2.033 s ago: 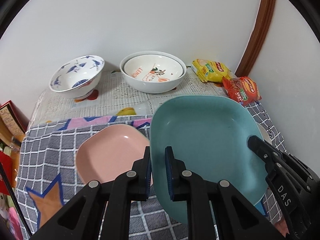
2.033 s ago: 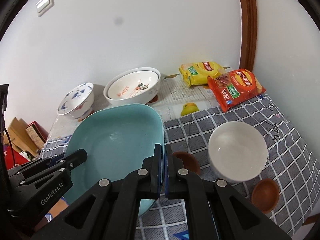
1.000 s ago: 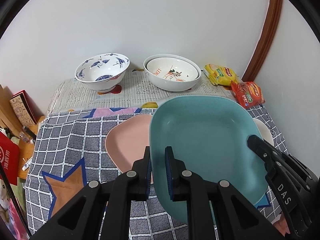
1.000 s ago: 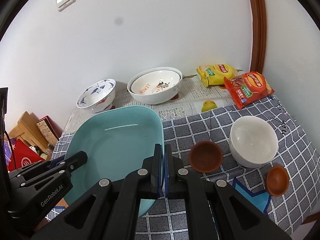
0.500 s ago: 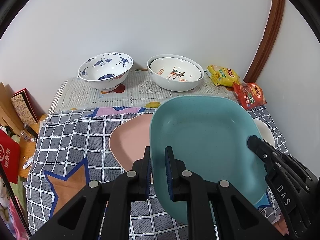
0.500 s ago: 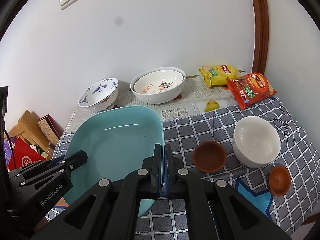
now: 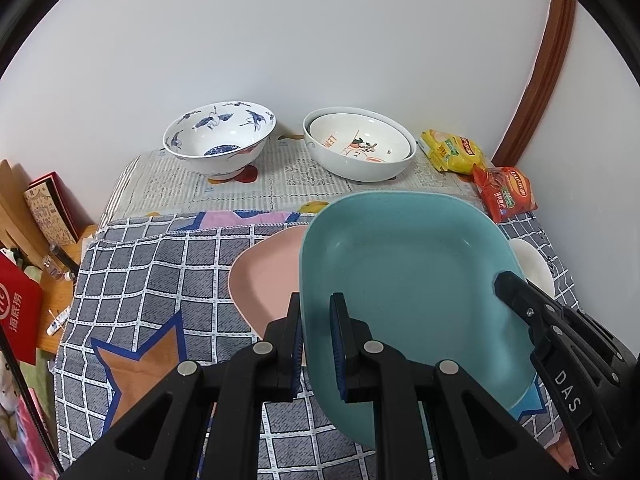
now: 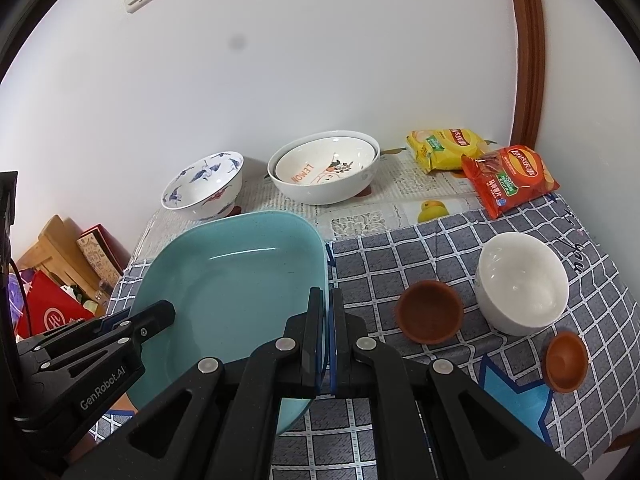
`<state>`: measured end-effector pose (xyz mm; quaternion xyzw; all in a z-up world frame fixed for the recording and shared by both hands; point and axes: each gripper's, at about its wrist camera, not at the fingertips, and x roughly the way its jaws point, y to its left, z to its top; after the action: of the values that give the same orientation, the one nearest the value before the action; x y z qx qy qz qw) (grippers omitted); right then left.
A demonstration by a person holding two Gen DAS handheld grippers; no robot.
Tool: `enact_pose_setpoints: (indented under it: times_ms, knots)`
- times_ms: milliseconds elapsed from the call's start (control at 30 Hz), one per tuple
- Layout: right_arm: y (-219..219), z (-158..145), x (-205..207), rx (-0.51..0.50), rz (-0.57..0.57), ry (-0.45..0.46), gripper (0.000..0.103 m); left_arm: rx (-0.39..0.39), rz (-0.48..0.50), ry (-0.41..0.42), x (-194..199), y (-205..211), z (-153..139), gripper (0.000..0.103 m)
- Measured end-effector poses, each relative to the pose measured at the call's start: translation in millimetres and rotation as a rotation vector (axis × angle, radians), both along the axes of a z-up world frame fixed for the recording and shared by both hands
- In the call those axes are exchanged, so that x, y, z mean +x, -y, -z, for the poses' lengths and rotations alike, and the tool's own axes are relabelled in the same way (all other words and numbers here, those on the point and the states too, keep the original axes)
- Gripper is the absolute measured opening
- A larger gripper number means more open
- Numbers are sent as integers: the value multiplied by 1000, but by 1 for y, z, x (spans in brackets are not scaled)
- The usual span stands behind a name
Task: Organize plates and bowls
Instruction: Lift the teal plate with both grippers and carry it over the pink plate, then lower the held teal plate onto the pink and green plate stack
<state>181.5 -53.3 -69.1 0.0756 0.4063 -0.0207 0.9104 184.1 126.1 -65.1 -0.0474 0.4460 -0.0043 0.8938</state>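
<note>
Both grippers were clamped on the teal plate [image 7: 408, 276]: left gripper [image 7: 317, 344] on its left rim, right gripper [image 8: 329, 340] on its right rim, plate held above the pink plate [image 7: 266, 280] mid-table. Likely stacking next. Two lemon bowls [image 8: 326, 168] already nested at the table's back edge; blue-patterned bowl [image 8: 204, 184], white bowl [image 8: 522, 284] and two brown dishes [image 8: 430, 316] remained loose.

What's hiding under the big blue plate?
Under the blue plate a pink plate peeks out on the checked cloth. The rest of the pink plate is covered.
</note>
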Motion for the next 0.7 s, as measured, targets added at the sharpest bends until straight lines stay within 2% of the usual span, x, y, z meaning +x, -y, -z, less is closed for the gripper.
enact_pose_setpoints:
  times_ms: [700]
  knots:
    - [-11,14,9,-1,-16,-24,3,-9,-20,-22,5,-12,12,13]
